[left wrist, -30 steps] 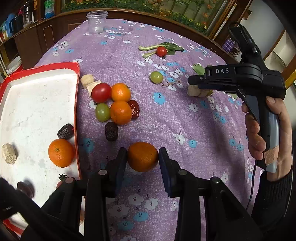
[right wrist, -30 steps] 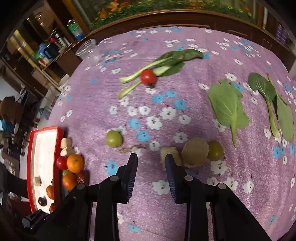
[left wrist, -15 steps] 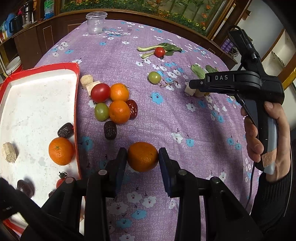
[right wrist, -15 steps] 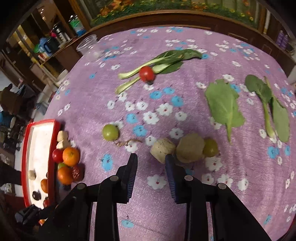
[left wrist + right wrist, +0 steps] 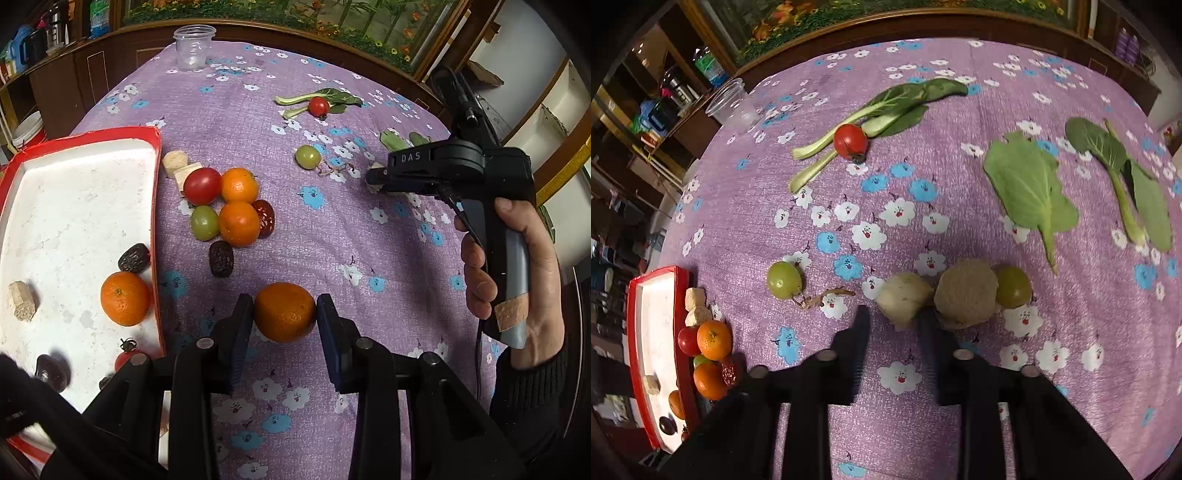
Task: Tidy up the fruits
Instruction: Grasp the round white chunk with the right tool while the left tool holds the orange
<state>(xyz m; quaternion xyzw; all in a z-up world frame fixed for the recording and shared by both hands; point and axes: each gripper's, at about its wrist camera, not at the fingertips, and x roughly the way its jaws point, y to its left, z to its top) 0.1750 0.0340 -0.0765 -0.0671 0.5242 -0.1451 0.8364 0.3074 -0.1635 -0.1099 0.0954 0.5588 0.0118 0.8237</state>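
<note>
My left gripper (image 5: 284, 317) is shut on an orange (image 5: 284, 311), held just above the purple flowered cloth, right of the red-rimmed white tray (image 5: 74, 192). The tray holds another orange (image 5: 125, 298), a dark date (image 5: 133, 257) and a pale chunk (image 5: 22, 305). A cluster of two oranges, a red tomato (image 5: 202, 185), a green fruit and dates lies beside the tray. My right gripper (image 5: 892, 325) is open, its fingers around the near end of a pale chunk (image 5: 905, 295); it also shows in the left wrist view (image 5: 373, 179).
A green grape (image 5: 783, 279), a round tan piece (image 5: 966, 293) and a second green fruit (image 5: 1013, 287) lie near the right gripper. A red tomato (image 5: 850, 140) sits on bok choy stalks. Loose green leaves (image 5: 1030, 192) lie right. A clear plastic cup (image 5: 194, 47) stands far back.
My right gripper has moved back and left, then forward, so the pale chunk now sits between its fingertips. The left gripper still holds the orange in place.
</note>
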